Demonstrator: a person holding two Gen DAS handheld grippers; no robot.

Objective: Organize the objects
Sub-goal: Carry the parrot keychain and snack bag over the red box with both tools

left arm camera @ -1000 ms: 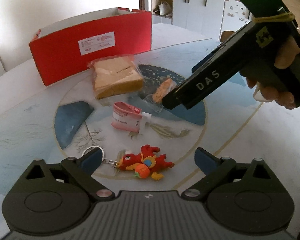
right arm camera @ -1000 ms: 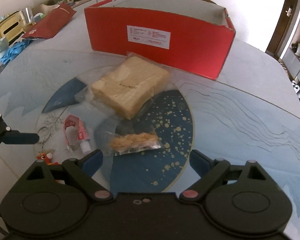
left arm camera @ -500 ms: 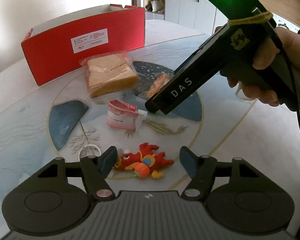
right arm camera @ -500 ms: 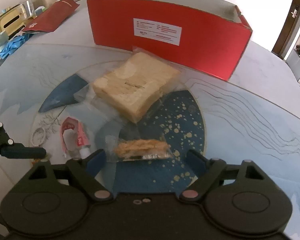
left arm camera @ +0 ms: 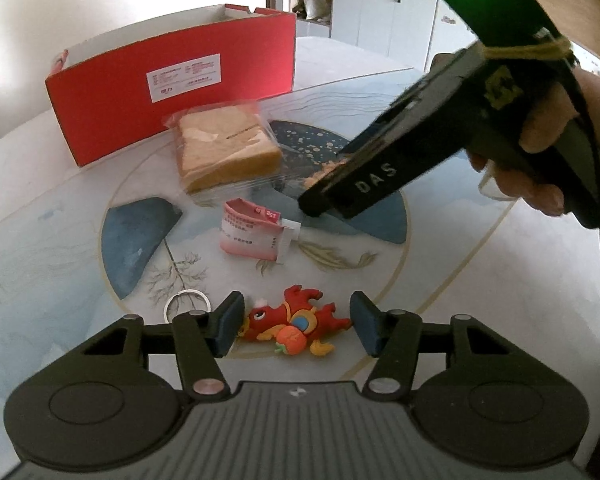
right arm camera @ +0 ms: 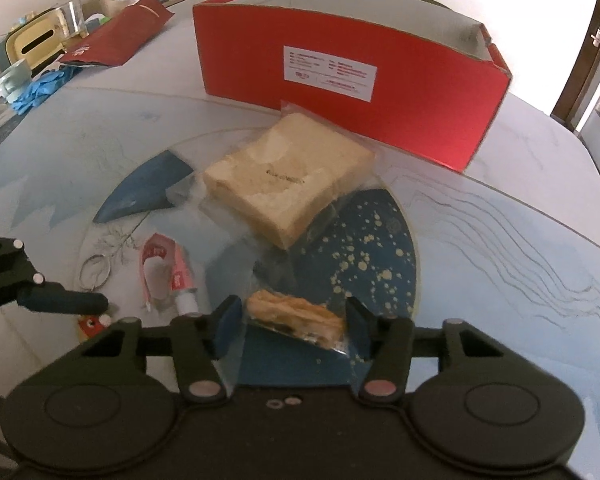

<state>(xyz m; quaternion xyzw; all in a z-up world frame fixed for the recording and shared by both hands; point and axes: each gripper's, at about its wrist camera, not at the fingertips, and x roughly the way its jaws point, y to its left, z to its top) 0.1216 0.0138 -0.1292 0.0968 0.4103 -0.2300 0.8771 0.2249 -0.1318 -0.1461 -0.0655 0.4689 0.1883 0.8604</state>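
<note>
A red dragon keychain [left arm camera: 296, 326] lies on the table between the fingers of my left gripper [left arm camera: 294, 330], which is open around it. Its key ring [left arm camera: 187, 303] lies to the left. My right gripper [right arm camera: 294, 326] is open around a small wrapped pastry [right arm camera: 296, 316]. A wrapped bread slice [left arm camera: 226, 152] [right arm camera: 288, 178] and a pink tube [left arm camera: 252, 234] [right arm camera: 166, 274] lie in the middle. A red box [left arm camera: 172, 88] [right arm camera: 348, 88] stands open behind them.
The round table [right arm camera: 520, 248] has a painted glass top. At its far left in the right wrist view lie a red bag [right arm camera: 120, 32], blue gloves [right arm camera: 40, 88] and a tissue box [right arm camera: 32, 44]. White cabinets [left arm camera: 380, 12] stand beyond the table.
Both grippers have moved forward and lower. The left jaws have narrowed around the dragon keychain. The right jaws have narrowed around the pastry packet, which now sits between the fingers.
</note>
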